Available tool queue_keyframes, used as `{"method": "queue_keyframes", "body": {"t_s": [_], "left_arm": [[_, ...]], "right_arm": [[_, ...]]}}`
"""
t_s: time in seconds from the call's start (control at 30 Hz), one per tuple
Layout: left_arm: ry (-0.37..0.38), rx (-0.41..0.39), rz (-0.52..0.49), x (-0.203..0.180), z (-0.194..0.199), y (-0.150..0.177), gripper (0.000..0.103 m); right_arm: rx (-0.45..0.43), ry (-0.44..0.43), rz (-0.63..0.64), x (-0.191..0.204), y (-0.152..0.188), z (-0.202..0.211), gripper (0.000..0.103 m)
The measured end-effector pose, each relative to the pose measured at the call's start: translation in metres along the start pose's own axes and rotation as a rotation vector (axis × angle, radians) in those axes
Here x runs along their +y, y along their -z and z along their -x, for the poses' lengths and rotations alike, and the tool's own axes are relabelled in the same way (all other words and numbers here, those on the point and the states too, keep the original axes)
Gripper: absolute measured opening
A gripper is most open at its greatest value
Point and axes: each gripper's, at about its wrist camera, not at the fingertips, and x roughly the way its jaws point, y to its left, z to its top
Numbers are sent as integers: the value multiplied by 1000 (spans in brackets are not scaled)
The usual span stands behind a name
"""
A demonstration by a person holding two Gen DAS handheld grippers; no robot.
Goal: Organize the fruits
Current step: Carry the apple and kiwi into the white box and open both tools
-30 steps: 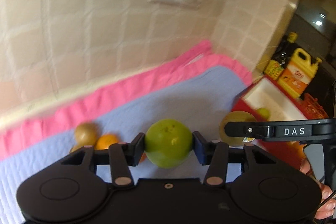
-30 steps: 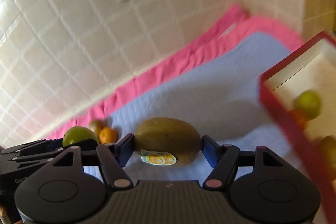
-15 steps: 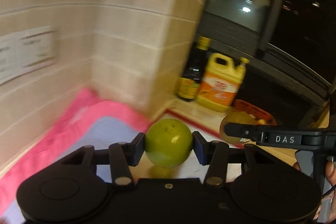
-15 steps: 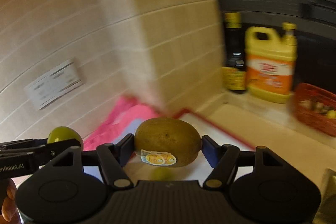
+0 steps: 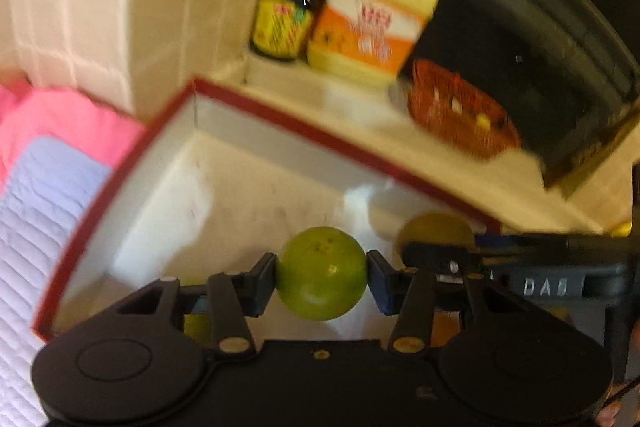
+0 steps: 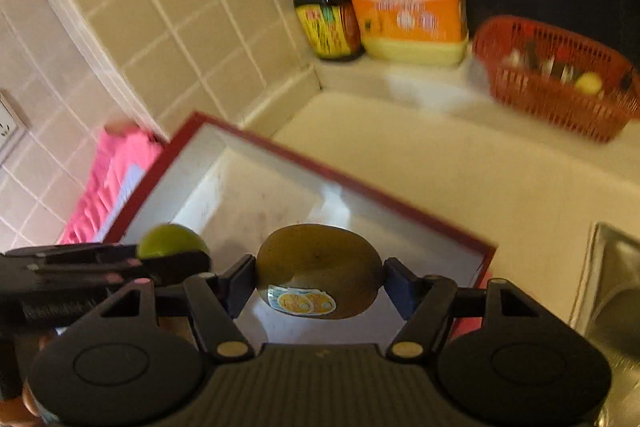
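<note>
The left hand-held gripper (image 5: 321,274) is squeezing a lime (image 5: 321,273), low in the frame. The right hand-held gripper (image 6: 319,273) is squeezing a kiwi (image 6: 319,269). Both are hanging over the box (image 5: 340,143), not dropped in yet.

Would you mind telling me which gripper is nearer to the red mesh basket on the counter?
Right. The right gripper, shut on a kiwi, sits on the basket's side of the box; the left gripper, holding a green fruit, is farther, toward the pink cloth.

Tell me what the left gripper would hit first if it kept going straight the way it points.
Probably the white floor of the red-rimmed box. The left gripper, shut on the green fruit, points down into the box, and nothing shows between them. Depth is hard to judge in this blurred view.
</note>
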Motion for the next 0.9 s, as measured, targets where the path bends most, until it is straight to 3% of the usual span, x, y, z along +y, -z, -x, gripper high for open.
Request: {"method": "queue_keyframes", "body": {"t_s": [0.3, 0.77, 0.83, 0.9], "left_arm": [[-30, 58, 14, 12, -30, 12, 58], [-76, 90, 22, 18, -37, 21, 58], [-70, 86, 27, 19, -35, 22, 65], [-63, 62, 24, 17, -28, 21, 79]], "right_arm": [[38, 62, 22, 8, 13, -15, 71], [37, 94, 13, 4, 8, -17, 72], [34, 95, 13, 3, 8, -16, 72], [31, 90, 1, 2, 9, -15, 72]]}}
